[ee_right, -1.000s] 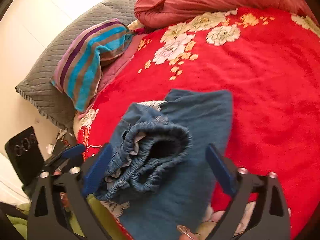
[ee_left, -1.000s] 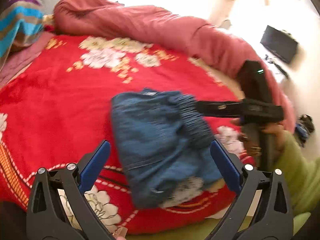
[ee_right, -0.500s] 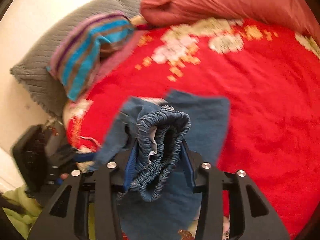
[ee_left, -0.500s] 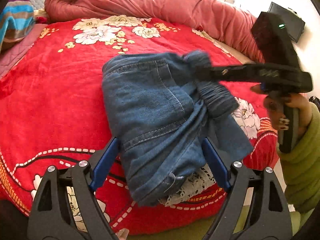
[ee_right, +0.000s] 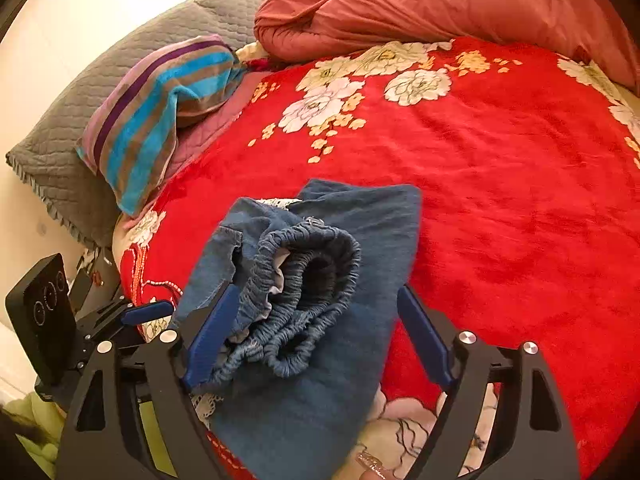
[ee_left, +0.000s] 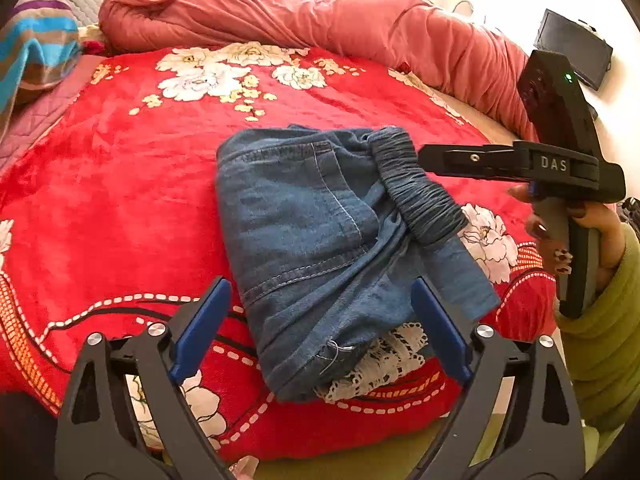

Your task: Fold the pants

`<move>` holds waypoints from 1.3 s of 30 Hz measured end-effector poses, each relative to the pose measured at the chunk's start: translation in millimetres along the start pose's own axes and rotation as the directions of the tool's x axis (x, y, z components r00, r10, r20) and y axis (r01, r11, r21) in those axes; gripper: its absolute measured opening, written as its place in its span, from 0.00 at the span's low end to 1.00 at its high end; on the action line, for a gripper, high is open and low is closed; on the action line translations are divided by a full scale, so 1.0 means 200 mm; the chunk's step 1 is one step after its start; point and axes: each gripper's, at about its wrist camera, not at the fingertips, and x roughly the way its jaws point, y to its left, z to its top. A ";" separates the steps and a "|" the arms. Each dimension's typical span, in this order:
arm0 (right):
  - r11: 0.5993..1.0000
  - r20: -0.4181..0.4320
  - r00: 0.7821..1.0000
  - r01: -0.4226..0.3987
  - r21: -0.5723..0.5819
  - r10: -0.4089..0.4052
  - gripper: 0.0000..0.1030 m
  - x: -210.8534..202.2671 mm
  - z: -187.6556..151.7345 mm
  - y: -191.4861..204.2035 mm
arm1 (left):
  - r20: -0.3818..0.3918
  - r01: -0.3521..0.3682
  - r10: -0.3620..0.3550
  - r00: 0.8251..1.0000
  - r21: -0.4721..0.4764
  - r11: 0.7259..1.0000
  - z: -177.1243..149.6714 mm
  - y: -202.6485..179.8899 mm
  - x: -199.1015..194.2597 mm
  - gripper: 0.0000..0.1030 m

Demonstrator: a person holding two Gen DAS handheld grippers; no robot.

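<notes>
The folded blue denim pants point(ee_left: 312, 232) lie on the red floral blanket point(ee_left: 120, 184) near the bed's front edge. Their near end sits between the jaws of my left gripper point(ee_left: 320, 332), which are opening; neither blue pad presses the cloth. In the right wrist view the bunched elastic waistband point(ee_right: 308, 276) rests on top of the pants point(ee_right: 372, 224). My right gripper point(ee_right: 316, 336) straddles it with its jaws opening. The left pad brushes the denim and the right pad stands clear. A hand in a green sleeve point(ee_left: 600, 320) holds the right gripper point(ee_left: 448, 158) beside the waistband.
A rolled salmon quilt point(ee_left: 320, 20) runs along the far side of the bed. A striped towel point(ee_right: 160, 120) and a grey quilted pillow point(ee_right: 92, 92) lie at the head. White lace point(ee_left: 380, 364) pokes out under the pants. A black screen point(ee_left: 572, 48) stands off the bed.
Half a second ago my right gripper was shut on the waistband; its jaws have now spread and the waistband lies loose. The left jaws narrowed round the pants, then widened again.
</notes>
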 end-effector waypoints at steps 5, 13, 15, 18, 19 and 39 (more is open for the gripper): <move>1.000 0.026 1.000 0.007 -0.006 -0.007 0.83 -0.08 -0.02 0.01 | 0.016 -0.006 0.006 1.000 0.005 1.000 0.00 -0.01 -0.03 0.84; 1.000 0.058 0.998 0.024 -0.018 -0.022 0.83 -0.17 -0.03 0.03 | 0.040 -0.027 0.027 0.999 0.005 1.000 0.01 -0.02 -0.08 0.89; 0.999 0.066 0.997 0.028 -0.024 -0.026 0.83 -0.19 -0.03 0.04 | 0.047 -0.035 0.035 0.998 0.001 0.999 0.01 -0.02 -0.09 0.90; 0.999 0.074 0.997 0.032 -0.033 -0.030 0.83 -0.22 -0.04 0.06 | 0.062 -0.046 0.047 0.997 -0.015 0.999 0.02 0.00 -0.12 0.90; 0.999 0.077 0.997 0.034 -0.041 -0.031 0.83 -0.23 -0.05 0.07 | 0.067 -0.050 0.051 0.996 -0.027 0.998 0.02 0.01 -0.13 0.91; 0.998 0.025 0.998 0.059 0.020 -0.059 0.83 -0.15 -0.11 -0.08 | -0.001 -0.004 0.004 1.000 -0.270 0.963 0.08 0.31 -0.01 0.90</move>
